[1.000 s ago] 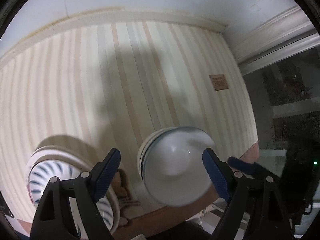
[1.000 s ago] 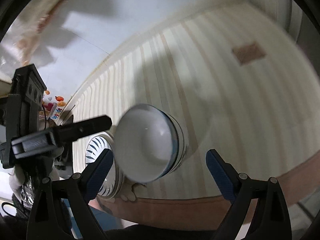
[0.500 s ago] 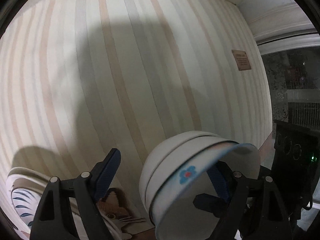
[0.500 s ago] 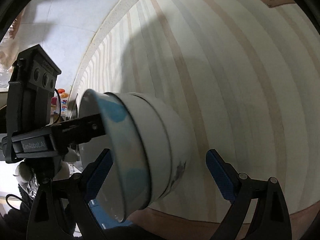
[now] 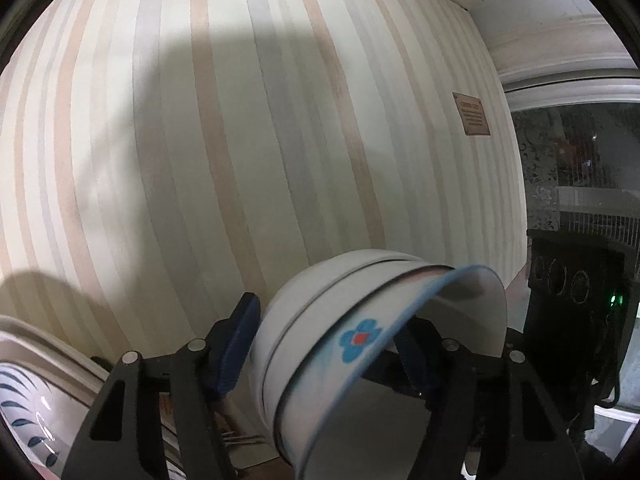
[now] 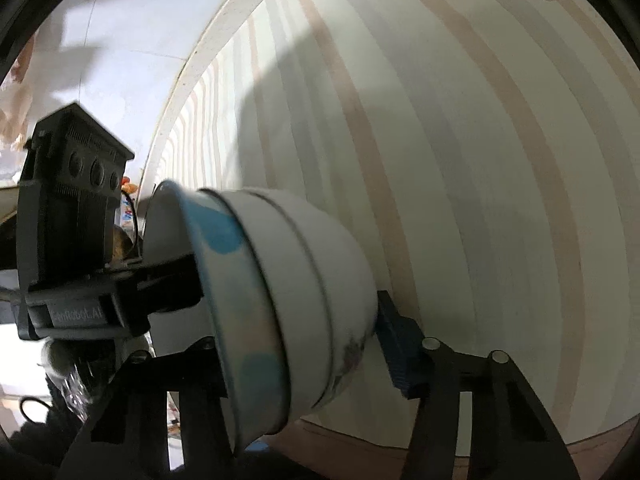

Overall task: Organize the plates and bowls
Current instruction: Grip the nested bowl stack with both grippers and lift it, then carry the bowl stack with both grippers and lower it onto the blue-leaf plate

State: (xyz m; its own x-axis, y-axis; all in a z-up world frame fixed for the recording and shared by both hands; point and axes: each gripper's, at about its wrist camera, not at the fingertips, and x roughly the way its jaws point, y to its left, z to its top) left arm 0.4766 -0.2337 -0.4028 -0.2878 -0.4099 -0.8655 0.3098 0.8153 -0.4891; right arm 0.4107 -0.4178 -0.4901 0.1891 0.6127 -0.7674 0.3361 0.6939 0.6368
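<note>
Striped cloth (image 5: 248, 152) covers the table; I see pale w/ tan and grey bands in both wrist views. Bowl stack (image 5: 360, 344) sits at the near edge of it: white nested bowls, top one w/ blue rim and a blue flower mark. I read the stack as lying between the fingers of both claws at once.

Left gripper (image 5: 324, 354): jaws have just been closing, approx. half open. Left blue pad against the stack's outer wall; right finger hidden behind the top bowl's rim, so contact there can't be confirmed. Looks like a grip on the stack.

Right gripper (image 6: 304, 344): jaws also just closing. Right blue pad touches the lower bowl's wall; left finger hidden behind the stack.

Patterned plate (image 5: 28, 412) w/ dark blue leaf marks, lower left in left wrist view, beside left claw, apart from stack.
</note>
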